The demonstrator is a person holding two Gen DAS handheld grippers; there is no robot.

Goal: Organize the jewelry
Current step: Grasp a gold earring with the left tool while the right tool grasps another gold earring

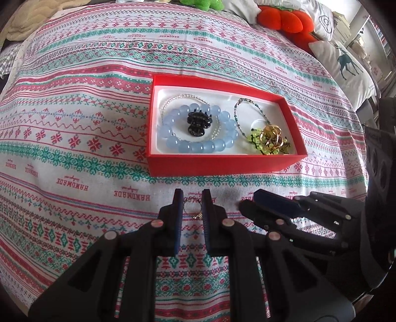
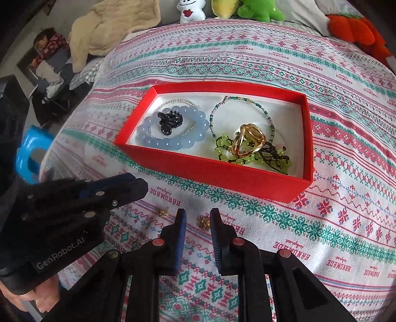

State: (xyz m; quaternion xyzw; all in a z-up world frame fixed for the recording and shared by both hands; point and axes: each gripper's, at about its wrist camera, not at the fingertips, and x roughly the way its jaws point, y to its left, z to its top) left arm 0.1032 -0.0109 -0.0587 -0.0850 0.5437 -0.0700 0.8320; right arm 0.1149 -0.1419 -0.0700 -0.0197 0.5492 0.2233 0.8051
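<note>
- the left gripper (image 1: 192,198) has its fingers a little apart, low over the patterned bedspread (image 1: 74,138). a small gold earring with a thin ring (image 1: 194,209) lies on the cloth between them. i cannot tell if the fingers touch it.
- the right gripper (image 2: 198,218) also has a small gap between its fingers. a little gold earring (image 2: 204,222) sits on the cloth in that gap, close to the right finger but not pinched.
- the two grippers are side by side, just in front of the red box (image 2: 222,173).
- inside the box, on the left, is a blue bead bracelet (image 1: 198,128) with a black hair claw (image 1: 198,121) in its middle and a clear bead strand (image 1: 183,97) under it.
- on the right side lie a thin green bead bracelet (image 2: 242,101), yellow-green beads (image 2: 225,146) and gold rings (image 2: 248,141) on top.
- an orange plush toy (image 1: 282,18) rests at the far edge of the bed.
</note>
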